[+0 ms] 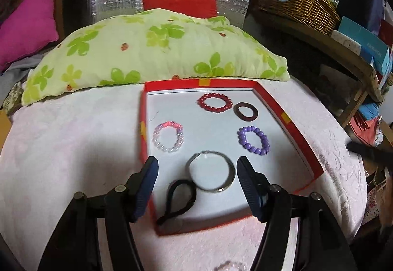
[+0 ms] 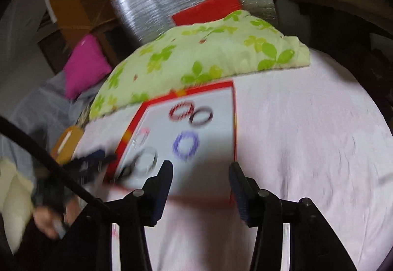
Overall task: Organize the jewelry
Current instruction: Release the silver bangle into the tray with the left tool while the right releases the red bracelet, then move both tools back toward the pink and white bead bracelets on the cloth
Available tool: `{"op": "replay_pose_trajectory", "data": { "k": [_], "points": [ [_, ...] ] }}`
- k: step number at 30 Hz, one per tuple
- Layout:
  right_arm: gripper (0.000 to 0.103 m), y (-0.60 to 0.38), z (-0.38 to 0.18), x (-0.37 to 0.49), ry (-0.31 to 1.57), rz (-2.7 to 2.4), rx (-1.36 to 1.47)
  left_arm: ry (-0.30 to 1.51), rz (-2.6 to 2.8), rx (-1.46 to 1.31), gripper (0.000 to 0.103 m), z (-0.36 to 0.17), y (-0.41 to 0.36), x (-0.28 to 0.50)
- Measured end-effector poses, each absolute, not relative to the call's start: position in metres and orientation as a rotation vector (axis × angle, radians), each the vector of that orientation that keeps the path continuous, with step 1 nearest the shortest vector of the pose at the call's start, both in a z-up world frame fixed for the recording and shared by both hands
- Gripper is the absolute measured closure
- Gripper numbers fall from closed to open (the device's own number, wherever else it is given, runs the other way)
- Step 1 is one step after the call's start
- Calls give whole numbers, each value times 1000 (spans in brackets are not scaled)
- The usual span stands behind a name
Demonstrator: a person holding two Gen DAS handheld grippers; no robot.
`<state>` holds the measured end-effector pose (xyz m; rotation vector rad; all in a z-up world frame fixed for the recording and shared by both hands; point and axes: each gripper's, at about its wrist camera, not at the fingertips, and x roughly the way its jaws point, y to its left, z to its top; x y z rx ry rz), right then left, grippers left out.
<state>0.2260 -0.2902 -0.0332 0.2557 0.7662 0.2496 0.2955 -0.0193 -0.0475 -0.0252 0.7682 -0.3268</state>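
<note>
Our left tool (image 1: 196, 170) is apart over the silver ring (image 1: 210, 171), at six o'clock in the red box (image 1: 289, 121). Our right tool (image 2: 200, 172) is apart, empty. We might bump the black band (image 1: 180, 195).

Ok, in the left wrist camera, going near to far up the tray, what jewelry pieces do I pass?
Black hair tie → silver bangle → purple bead bracelet → dark ring-shaped bangle → red bead bracelet. The pink-and-clear bead bracelet lies level with the purple one, so its rank is unclear.
</note>
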Motion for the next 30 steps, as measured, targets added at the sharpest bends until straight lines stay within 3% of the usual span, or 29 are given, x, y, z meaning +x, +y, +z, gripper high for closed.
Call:
{"op": "replay_pose_trajectory", "data": {
  "k": [10,24,30],
  "points": [
    [53,-255,-74,141,864,323,173,743,-211,65,36,-48,11,242],
    [52,-184,-110,105,952,409,-7,754,-170,187,34,-69,13,166],
    [37,-158,-117,99,934,435,-134,753,-162,184,34,-68,15,167]
  ]
}}
